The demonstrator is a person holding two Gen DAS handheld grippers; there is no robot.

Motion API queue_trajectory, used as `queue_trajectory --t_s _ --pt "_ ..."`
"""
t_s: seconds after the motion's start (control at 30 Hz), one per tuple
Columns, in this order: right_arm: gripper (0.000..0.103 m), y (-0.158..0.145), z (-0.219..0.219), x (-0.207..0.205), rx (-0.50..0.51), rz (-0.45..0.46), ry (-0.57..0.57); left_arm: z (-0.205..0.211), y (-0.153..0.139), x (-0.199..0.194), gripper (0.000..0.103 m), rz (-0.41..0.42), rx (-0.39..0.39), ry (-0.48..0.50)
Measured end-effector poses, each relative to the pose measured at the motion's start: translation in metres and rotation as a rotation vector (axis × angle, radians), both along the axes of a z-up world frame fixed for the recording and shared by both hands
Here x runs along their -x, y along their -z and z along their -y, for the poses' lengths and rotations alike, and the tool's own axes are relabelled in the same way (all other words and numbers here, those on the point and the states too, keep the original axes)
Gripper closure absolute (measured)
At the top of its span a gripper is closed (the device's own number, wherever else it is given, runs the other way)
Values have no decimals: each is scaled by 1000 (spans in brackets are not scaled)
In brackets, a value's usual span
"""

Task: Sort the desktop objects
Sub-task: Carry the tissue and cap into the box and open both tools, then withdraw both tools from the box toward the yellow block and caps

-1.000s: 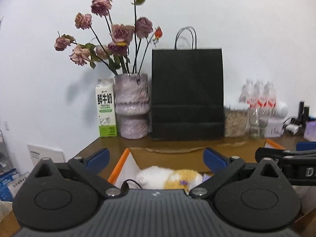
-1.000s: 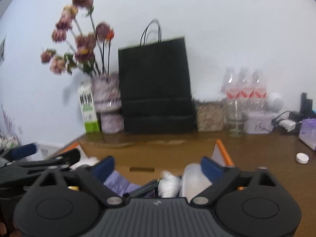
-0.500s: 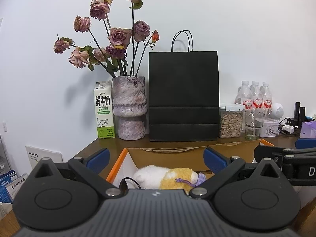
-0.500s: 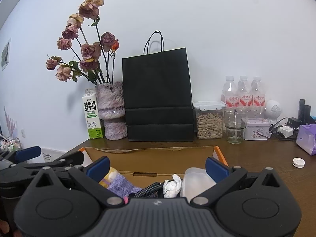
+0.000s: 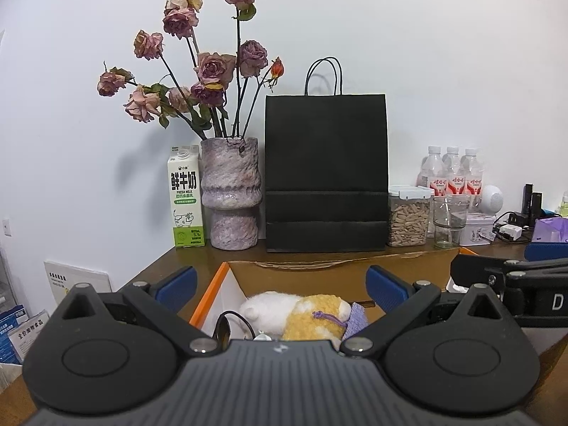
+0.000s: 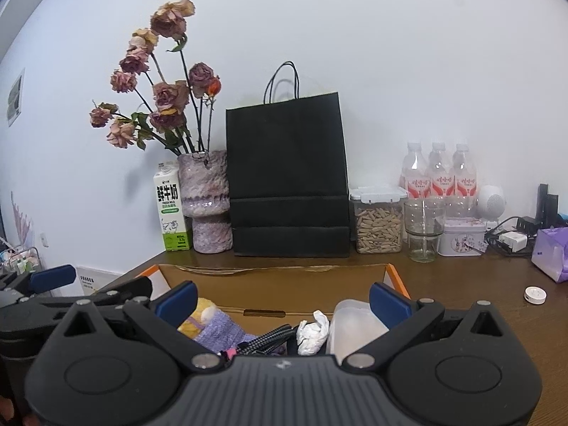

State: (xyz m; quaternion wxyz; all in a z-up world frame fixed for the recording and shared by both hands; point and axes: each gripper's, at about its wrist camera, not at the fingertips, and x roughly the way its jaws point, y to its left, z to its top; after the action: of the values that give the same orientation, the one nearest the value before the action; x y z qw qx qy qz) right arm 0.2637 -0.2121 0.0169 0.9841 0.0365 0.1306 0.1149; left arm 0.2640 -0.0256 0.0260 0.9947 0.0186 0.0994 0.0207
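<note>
An open cardboard box [image 5: 319,266] with orange-edged flaps sits on the wooden desk. In it lie a white and yellow plush toy [image 5: 294,310], a purple knitted pouch [image 6: 220,330], a crumpled white tissue [image 6: 314,330], a clear plastic container [image 6: 355,323] and a dark braided cable [image 6: 266,339]. My left gripper [image 5: 280,285] is open and empty above the box's left part. My right gripper [image 6: 282,300] is open and empty above its right part. Each gripper shows at the edge of the other's view.
Along the wall stand a milk carton [image 5: 186,202], a vase of dried roses [image 5: 230,195], a black paper bag [image 5: 326,174], a jar of seeds [image 5: 408,216], a glass [image 6: 424,229], water bottles [image 6: 438,174] and a tin [image 6: 461,238]. A small white disc [image 6: 535,294] lies at right.
Both views have risen slightly and steadied; the right wrist view was blurred a second ago. Both grippers stay open above the box.
</note>
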Motion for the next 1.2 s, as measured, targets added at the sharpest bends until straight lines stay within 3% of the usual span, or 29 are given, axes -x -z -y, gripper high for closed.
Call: queue_trajectory --t_s 0.53,1.2 --pt "0 15 -6 34 74 1 -75 -8 15 27 0 -30 18 56" --pt "0 35 -9 62 135 -36 -96 -11 27 50 0 -94 7 24"
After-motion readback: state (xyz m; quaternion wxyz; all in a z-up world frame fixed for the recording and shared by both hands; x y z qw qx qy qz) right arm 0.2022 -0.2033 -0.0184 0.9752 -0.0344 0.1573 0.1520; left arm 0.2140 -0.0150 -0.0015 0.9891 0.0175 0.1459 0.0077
